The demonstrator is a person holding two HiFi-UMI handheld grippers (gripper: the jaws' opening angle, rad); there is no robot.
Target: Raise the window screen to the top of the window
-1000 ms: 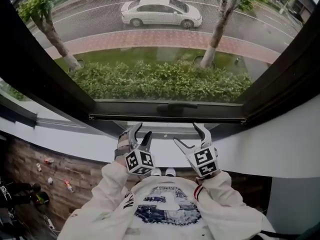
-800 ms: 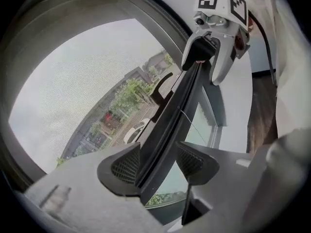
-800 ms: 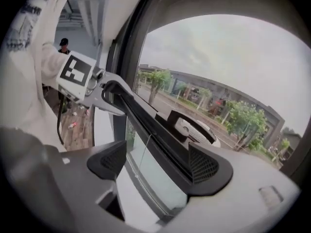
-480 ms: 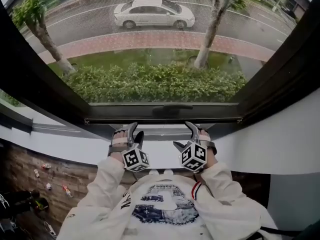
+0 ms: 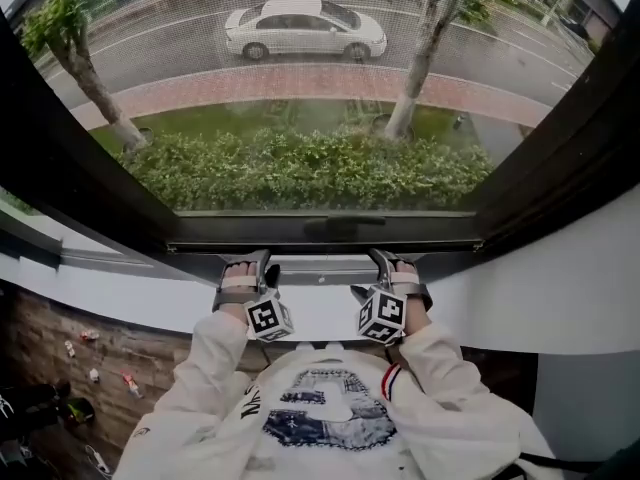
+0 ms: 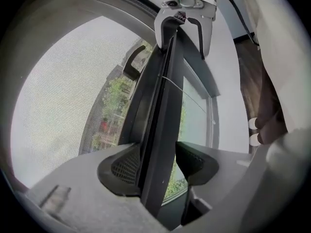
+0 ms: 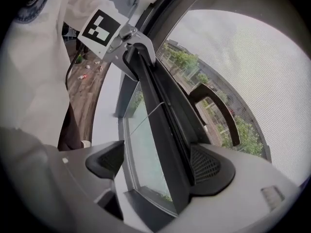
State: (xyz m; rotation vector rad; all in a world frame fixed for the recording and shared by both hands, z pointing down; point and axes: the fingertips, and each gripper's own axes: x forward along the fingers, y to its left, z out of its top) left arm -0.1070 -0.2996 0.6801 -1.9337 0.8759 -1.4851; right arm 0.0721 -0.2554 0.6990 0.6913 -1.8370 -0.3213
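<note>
high window seen from above, white sill [image 5: 120, 288] below, parked car [image 5: 305, 28] outside. left gripper [image 6: 158, 166] and right gripper [image 7: 155, 164] are each standing with jaws apart, straddling the dark bottom rail [image 5: 325, 232] of the window screen [image 5: 300, 98]; the right gripper's jaws have just been opening, with the rail between them. on each, the street-side pad seems to be resting against the rail while the room-side pad is standing clear. the rail is running crosswise, low near the sill, so the screen is sitting fully down. its handle [image 5: 345, 224] is lying midway between the grippers, equally near both. judged next: closing on the rail, then lifting straight up together.
</note>
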